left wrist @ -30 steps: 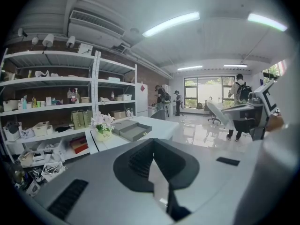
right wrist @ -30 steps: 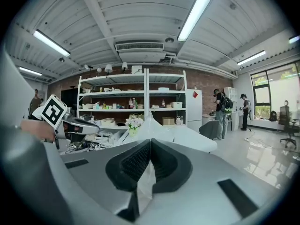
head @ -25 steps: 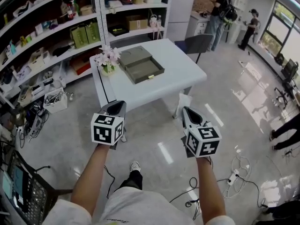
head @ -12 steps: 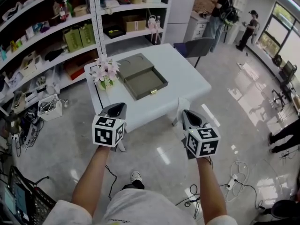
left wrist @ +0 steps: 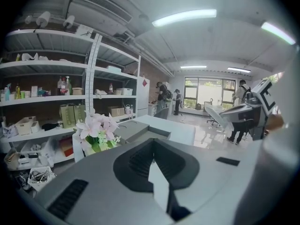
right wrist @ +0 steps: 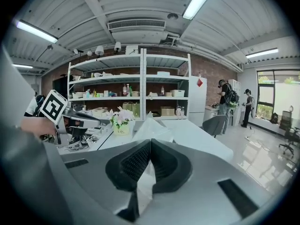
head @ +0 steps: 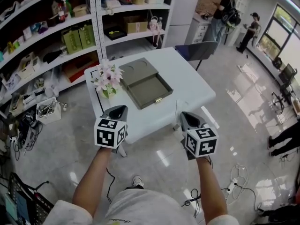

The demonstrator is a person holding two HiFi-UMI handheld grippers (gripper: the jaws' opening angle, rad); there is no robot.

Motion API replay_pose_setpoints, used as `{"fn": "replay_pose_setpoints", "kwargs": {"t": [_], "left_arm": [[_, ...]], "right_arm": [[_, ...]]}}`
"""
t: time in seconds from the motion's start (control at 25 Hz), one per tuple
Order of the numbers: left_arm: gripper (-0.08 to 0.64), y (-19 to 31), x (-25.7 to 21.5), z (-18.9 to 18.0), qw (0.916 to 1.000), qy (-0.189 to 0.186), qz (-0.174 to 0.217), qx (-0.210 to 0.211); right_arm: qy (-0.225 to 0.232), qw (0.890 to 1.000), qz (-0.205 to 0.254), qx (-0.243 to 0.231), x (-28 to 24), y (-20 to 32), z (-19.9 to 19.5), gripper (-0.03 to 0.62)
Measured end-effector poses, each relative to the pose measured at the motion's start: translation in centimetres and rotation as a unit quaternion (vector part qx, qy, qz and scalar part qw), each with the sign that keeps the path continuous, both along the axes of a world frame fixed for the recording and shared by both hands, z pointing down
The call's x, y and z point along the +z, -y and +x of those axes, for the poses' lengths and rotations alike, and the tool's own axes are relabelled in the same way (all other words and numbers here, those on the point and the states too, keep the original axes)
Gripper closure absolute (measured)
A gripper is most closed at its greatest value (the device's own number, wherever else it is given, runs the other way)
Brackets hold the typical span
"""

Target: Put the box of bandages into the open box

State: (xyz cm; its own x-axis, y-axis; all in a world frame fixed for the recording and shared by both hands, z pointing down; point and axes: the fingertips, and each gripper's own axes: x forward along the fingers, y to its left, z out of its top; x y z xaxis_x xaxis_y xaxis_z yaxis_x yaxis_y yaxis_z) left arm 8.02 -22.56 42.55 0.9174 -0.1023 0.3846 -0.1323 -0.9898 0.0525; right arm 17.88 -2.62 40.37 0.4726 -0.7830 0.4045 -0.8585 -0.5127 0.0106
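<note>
Holding the left gripper (head: 117, 109) and right gripper (head: 188, 116) low in the frame, short of the table (head: 199, 90), each clenched on nothing. Showing the open box (head: 146, 84) at upper centre, beside the flowers (head: 107, 75).

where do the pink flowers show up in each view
Head view: flowers upper left of centre, on the white table's left edge.
Left gripper view: flowers left of centre, just below mid-height.
Right gripper view: flowers left of centre, mid-height.
Shared landmark: the white table they stand on.
</note>
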Motion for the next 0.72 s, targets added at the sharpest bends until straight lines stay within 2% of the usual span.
{"fn": "replay_pose_setpoints", "kwargs": {"t": [0.44,0.72], "left_arm": [[0.557,2.4,0.6,2.6,1.0000,-0.008,-0.006,0.000],[0.557,4.3,1.1,4.0,0.9998,-0.004,-0.005,-0.016]], "right_arm": [[-0.019,0.999,-0.022,-0.028,-0.2,3.9,2.7,0.588],[-0.016,0.997,-0.029,-0.066,0.2,7.4,5.1,0.588]]}}
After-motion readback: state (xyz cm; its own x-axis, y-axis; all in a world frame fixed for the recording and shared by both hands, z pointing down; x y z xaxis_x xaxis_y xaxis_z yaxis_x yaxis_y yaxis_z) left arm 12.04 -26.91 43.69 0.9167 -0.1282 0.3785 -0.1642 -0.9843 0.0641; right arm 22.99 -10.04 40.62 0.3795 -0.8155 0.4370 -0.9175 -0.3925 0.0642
